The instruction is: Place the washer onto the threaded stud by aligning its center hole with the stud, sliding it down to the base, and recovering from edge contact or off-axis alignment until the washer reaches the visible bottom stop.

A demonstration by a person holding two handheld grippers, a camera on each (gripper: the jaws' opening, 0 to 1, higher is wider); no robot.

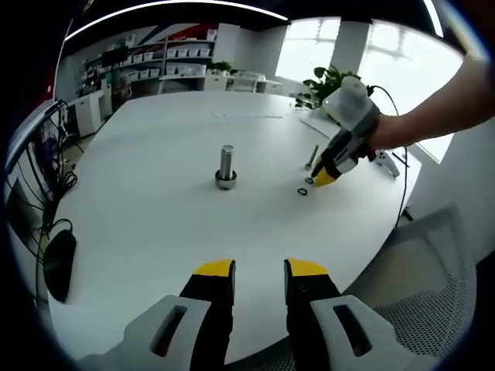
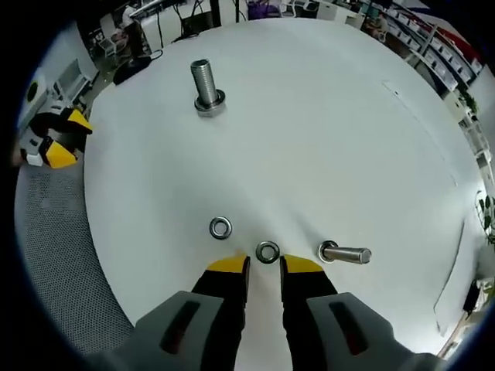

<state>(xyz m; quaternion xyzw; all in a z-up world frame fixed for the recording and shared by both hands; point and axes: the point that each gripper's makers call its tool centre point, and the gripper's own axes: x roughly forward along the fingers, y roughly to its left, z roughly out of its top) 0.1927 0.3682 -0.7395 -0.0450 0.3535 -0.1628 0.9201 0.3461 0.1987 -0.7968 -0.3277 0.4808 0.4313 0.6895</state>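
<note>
A wide white table (image 1: 155,201) took most of the left gripper view. At its 9 o'clock edge a dark oval object (image 1: 59,259) lay, and black cables (image 1: 39,170) hung just above it. Shelves (image 1: 174,62) with white bins stood at 11 o'clock behind the table, a green plant (image 1: 329,81) at 1 o'clock before bright windows (image 1: 402,54). A grey mesh chair (image 1: 421,309) was at 4 o'clock beside the table edge. In the right gripper view a short bolt (image 2: 346,253) lay on its side on the table at 5 o'clock.
</note>
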